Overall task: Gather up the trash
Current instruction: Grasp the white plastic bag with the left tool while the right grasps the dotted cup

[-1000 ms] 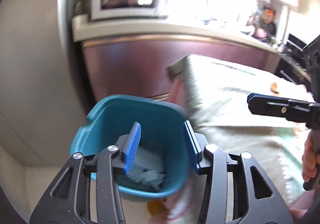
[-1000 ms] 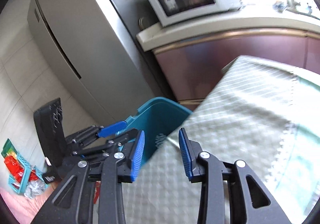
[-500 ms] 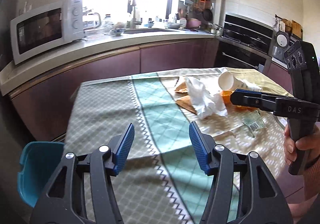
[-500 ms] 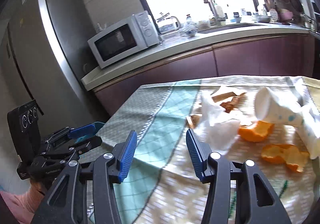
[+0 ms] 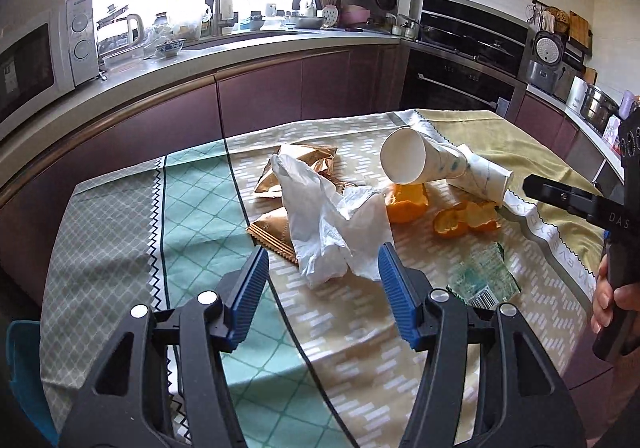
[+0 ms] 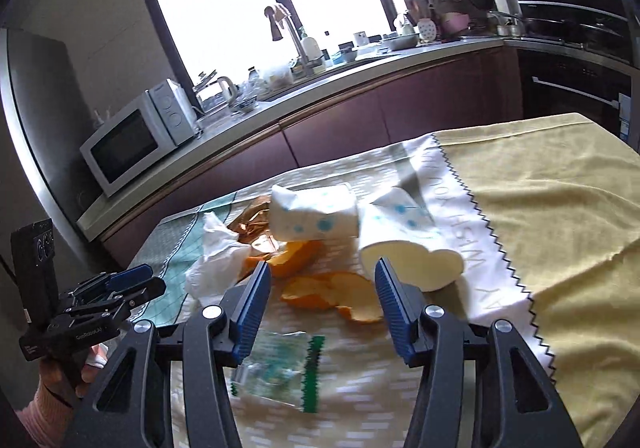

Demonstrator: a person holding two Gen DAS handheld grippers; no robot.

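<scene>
Trash lies on the clothed table: a crumpled white tissue [image 5: 332,224], gold wrappers [image 5: 304,164], two tipped paper cups [image 5: 424,164], orange peels [image 5: 464,218] and a clear green wrapper [image 5: 484,280]. My left gripper [image 5: 320,288] is open and empty, just short of the tissue. My right gripper [image 6: 320,300] is open and empty above the orange peels [image 6: 340,296], with the green wrapper [image 6: 280,372] under it and the crushed cup [image 6: 404,248] just beyond. The teal bin's edge [image 5: 20,368] shows at the lower left.
The table wears a patterned cloth [image 5: 192,208] with a yellow part [image 6: 560,208] on the right. Behind runs a kitchen counter [image 5: 240,48] with a microwave [image 6: 136,136], sink and oven [image 5: 460,84]. A fridge [image 6: 28,108] stands at the left.
Both grippers swung away from the teal bin at the table's left end and now face the trash pile on the table, closer than half a second ago. Both stayed open.
</scene>
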